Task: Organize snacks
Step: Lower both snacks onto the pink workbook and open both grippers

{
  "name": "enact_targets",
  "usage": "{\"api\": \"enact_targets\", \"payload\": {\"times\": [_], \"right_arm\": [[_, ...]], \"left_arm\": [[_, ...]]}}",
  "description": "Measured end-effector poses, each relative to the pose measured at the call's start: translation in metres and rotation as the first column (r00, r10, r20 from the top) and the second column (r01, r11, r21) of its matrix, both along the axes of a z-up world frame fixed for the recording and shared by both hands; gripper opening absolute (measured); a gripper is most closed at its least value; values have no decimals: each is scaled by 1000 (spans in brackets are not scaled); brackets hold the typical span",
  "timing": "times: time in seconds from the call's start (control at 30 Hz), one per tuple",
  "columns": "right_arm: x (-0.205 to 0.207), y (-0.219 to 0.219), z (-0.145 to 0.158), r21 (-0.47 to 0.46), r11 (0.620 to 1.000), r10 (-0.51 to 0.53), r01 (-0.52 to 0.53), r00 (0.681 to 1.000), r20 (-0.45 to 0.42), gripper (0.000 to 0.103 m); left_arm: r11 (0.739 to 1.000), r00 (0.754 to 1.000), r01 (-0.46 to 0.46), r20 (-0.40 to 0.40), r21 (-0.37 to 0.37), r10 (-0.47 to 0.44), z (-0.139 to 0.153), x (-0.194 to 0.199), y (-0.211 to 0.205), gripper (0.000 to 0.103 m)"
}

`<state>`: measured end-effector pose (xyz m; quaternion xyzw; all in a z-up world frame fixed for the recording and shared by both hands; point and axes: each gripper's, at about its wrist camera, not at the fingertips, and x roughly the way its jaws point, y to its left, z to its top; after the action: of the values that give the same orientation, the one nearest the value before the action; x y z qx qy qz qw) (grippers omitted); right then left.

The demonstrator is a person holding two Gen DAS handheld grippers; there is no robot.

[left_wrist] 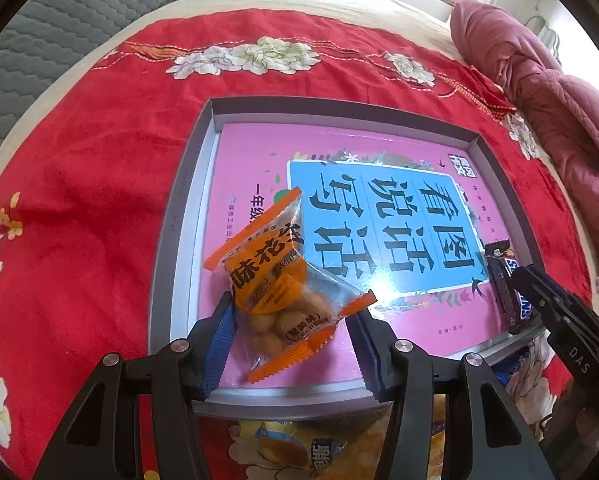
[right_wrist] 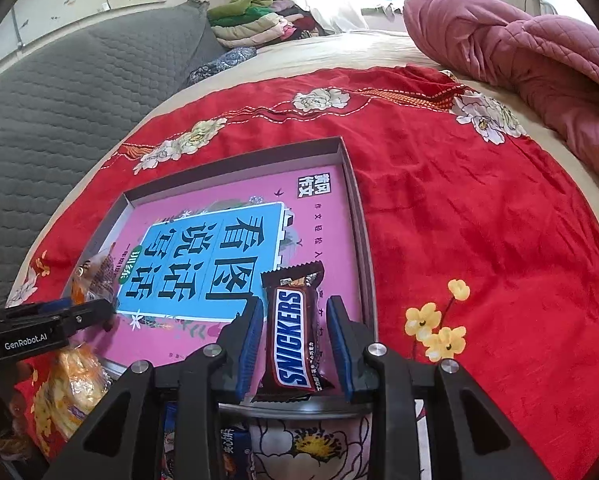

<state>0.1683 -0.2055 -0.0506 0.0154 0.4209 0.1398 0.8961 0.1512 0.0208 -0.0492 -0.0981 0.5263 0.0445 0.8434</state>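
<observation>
Snacks are going into a shallow grey tray (left_wrist: 171, 240) lying on a red flowered bedspread (left_wrist: 91, 184), its floor covered by a pink book (left_wrist: 399, 148). The left tongs (left_wrist: 291, 332) straddle an orange packet of coated nuts (left_wrist: 275, 284) at 7 o'clock in the tray. One blue pad touches the packet's left side, the other stands just off its crimped end, so I read them as open rather than clamping. The right tongs (right_wrist: 295, 340) bracket a Snickers bar (right_wrist: 293, 332) at 5 o'clock in the tray; a sliver of gap shows on each side, and whether the pads press it I cannot tell.

The main risk is the glossy book cover: a released packet could slide, or be dragged along if a pad snags its crinkled film on withdrawal. With the bar so near the tray's near wall, a tilted lift-off might flip it over the rim. Both tongs work close together, so they could knock each other. More snacks (right_wrist: 71, 384) wait outside, at 7 o'clock.
</observation>
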Motion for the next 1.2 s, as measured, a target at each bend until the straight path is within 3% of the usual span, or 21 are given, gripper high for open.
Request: {"api": "enact_targets", "payload": {"times": [0.4, 1.2], "right_arm": [[0, -1, 3, 41, 999, 11, -11, 1000, -5, 46], [-2, -3, 13, 86, 996, 21, -23, 999, 30, 64]], "left_arm": [[998, 1000, -3, 0, -61, 3, 4, -3, 3, 59], [998, 998, -23, 53, -64, 26, 26, -13, 12, 64]]}}
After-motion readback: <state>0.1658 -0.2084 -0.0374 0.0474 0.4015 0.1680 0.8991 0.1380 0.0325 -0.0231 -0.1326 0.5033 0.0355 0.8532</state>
